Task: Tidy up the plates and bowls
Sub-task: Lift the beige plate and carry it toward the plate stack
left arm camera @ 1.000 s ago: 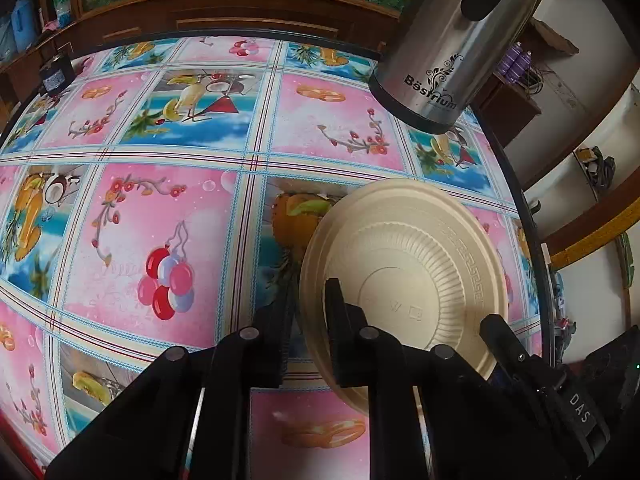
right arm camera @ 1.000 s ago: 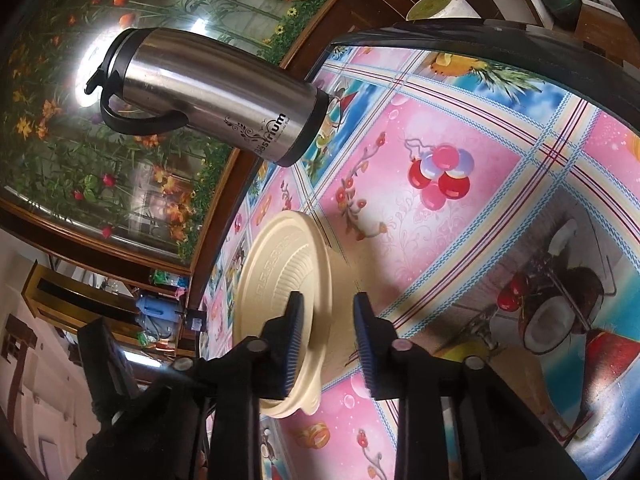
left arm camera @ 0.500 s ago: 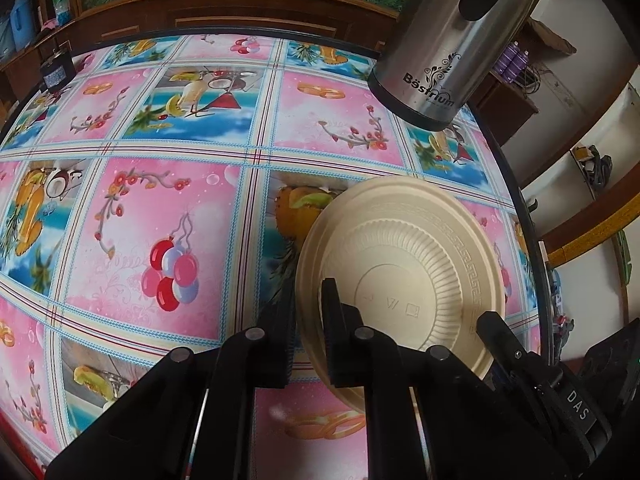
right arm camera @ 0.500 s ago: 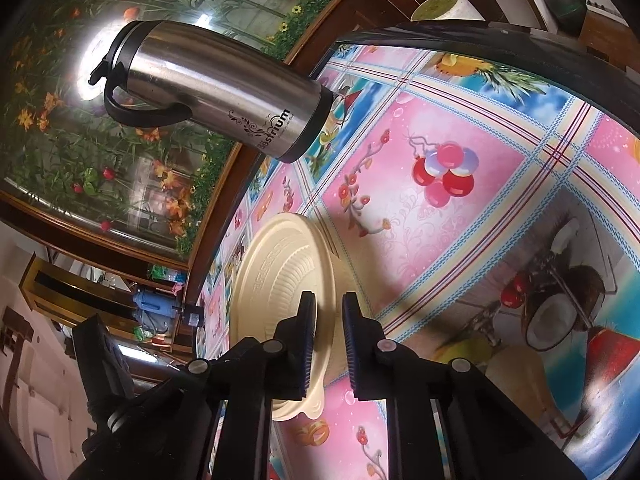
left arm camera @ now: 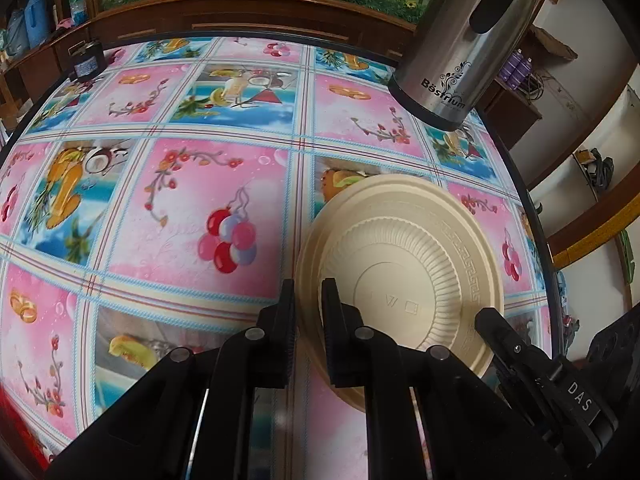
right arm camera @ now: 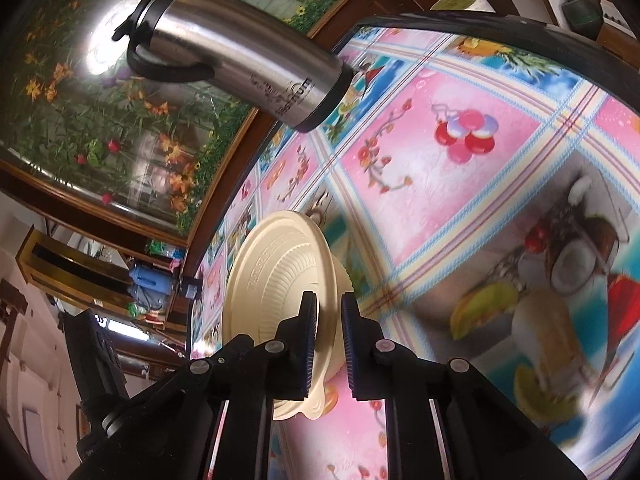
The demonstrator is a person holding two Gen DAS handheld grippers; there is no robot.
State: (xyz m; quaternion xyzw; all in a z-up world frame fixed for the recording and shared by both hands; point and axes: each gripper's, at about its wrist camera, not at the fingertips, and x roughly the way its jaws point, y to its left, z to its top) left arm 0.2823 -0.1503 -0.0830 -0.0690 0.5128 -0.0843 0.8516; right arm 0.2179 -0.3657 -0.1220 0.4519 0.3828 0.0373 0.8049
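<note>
Gripping the cream plate (left arm camera: 404,264) from both sides, you now have it pinched at two points on its rim. Your left gripper (left arm camera: 308,312) has its fingers narrowed onto the near-left edge, just as a second ago. Your right gripper (right arm camera: 328,324) is the one that changed: its fingers have just been closing, from a clear gap either side of the rim to pressing on it, with the plate edge between them.

In the right wrist view the plate stands tilted, underside ribs showing, with what looks like a second cream dish (right arm camera: 340,280) behind it; whether that is a bowl nested with it, I cannot tell. The plate sits over the right part of the patterned surface (left arm camera: 192,208), near its edge and in front of the steel flask (left arm camera: 464,36), which stands well apart from it.

With both grips set, you probably have what you need to lift or carry the plate to where the dishes are gathered. Mind the thin rim: uneven pull from the two hands could flex it or let it slip.
</note>
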